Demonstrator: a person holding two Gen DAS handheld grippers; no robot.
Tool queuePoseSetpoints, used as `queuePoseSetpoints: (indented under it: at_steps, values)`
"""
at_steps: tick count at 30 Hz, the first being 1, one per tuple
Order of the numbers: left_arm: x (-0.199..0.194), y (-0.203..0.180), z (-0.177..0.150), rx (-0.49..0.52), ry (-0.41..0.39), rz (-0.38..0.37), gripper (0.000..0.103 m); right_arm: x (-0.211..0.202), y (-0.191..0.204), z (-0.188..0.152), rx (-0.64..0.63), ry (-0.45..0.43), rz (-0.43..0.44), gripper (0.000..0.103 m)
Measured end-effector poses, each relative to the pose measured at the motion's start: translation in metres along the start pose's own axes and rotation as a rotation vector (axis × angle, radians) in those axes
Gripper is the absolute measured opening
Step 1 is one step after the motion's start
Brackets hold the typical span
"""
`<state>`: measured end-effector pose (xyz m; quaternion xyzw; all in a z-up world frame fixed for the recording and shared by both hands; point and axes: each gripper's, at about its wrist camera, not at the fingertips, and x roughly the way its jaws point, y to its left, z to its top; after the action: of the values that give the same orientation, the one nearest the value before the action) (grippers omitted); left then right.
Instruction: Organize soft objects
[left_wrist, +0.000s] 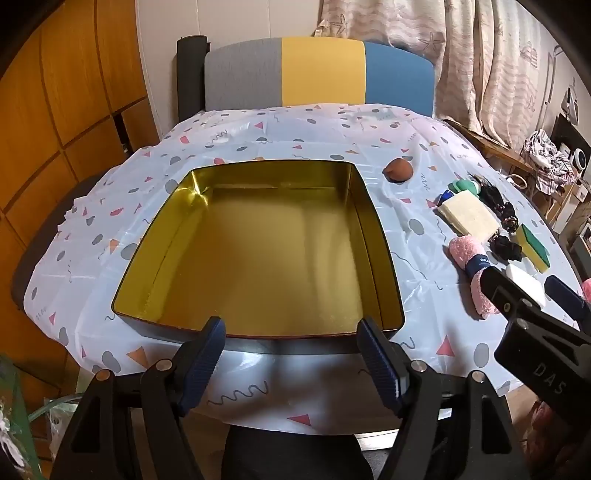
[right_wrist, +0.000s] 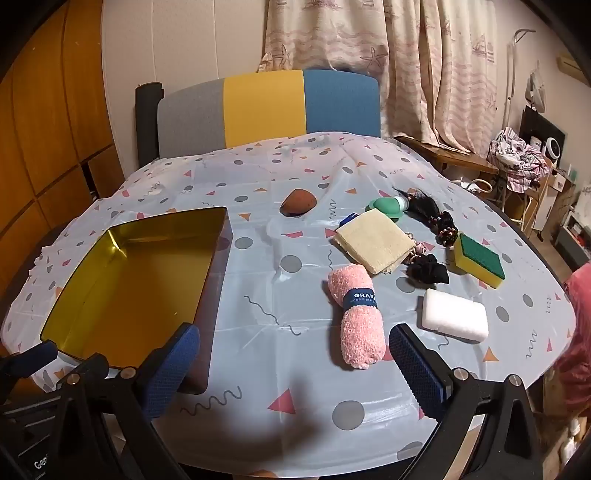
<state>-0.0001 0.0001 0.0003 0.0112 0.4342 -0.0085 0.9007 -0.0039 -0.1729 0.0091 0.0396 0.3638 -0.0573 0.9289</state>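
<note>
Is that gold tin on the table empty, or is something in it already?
Empty. The gold tin shows only its bare shiny floor in both views; the pink rolled towel and the other soft things lie outside it on the tablecloth.

The dark blue band (right_wrist: 359, 298) around the rolled pink towel (right_wrist: 357, 317) reads "GRAR", cut off at its edge, with smaller print below too fine to read. The right tongs' black arm (left_wrist: 546, 373) carries "DAS".

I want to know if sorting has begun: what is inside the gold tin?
Nothing shows inside the gold tin: its bare shiny floor and walls are visible. The near wall's inner face is hidden by the rim. The pink towel roll lies outside on the tablecloth.
</note>
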Motion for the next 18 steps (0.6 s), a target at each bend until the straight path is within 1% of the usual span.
queuePoseSetpoints:
  at_steps: [4, 6, 13, 18]
  values:
    - [-0.0029, -0.0018, -0.0042, 0.0, -0.02, -0.011, 0.075, 0.0002, -0.0005, 0.0005, 0.004, 0.007, 0.006, 0.103]
    - [0.0017, -0.0029, -0.001, 0.0, 0.012, -0.012, 0.075, -0.0003, -0.0006, 0.0007, 0.001, 0.005, 0.007, 0.103]
    - [0.0035, 0.0016, -0.0012, -0.018, 0.007, -0.019, 0.075, -0.0013, 0.0017, -0.001, 0.0, 0.005, 0.0, 0.103]
    - [0.002, 0.0017, -0.0008, -0.008, 0.005, -0.018, 0.075, 0.0009, -0.0007, 0.0009, 0.003, 0.004, 0.006, 0.103]
